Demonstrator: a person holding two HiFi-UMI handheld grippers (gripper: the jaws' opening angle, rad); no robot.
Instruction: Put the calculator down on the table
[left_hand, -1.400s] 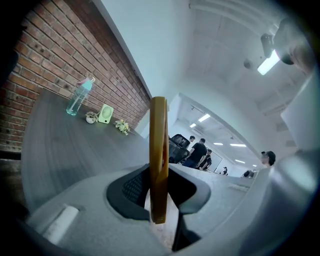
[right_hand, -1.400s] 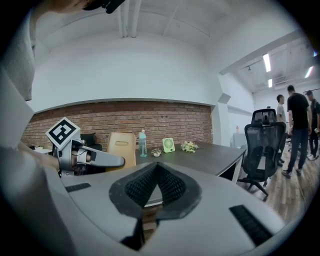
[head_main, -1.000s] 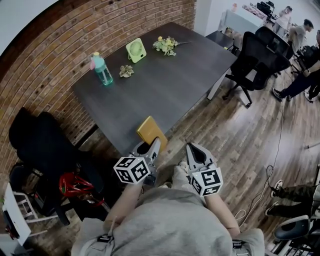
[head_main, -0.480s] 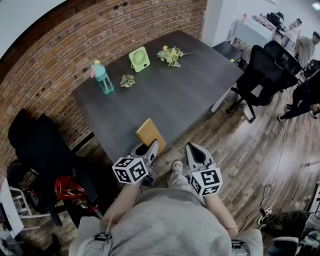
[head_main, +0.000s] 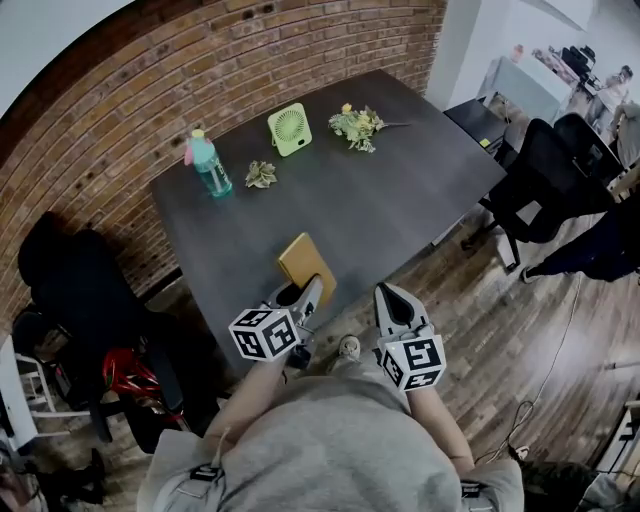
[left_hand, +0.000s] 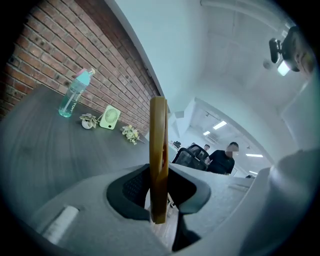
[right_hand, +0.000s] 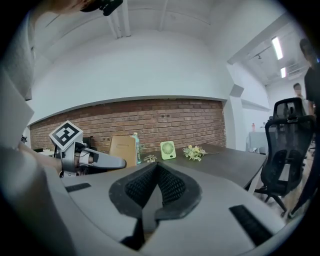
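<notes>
My left gripper is shut on the calculator, a flat yellow-brown slab that stands up on edge over the near edge of the dark table. In the left gripper view the calculator shows edge-on, pinched between the jaws of the left gripper. My right gripper hangs beside it over the wooden floor, shut with nothing in it. In the right gripper view the right gripper has its pads together, and the calculator shows at the left.
On the far part of the table stand a teal bottle, a small green fan, a dried sprig and a bunch of flowers. Black office chairs stand at the right, a dark chair at the left.
Both grippers have moved forward toward the table, the left one carrying the calculator. The table and the things on it now lie nearer in the head view.
</notes>
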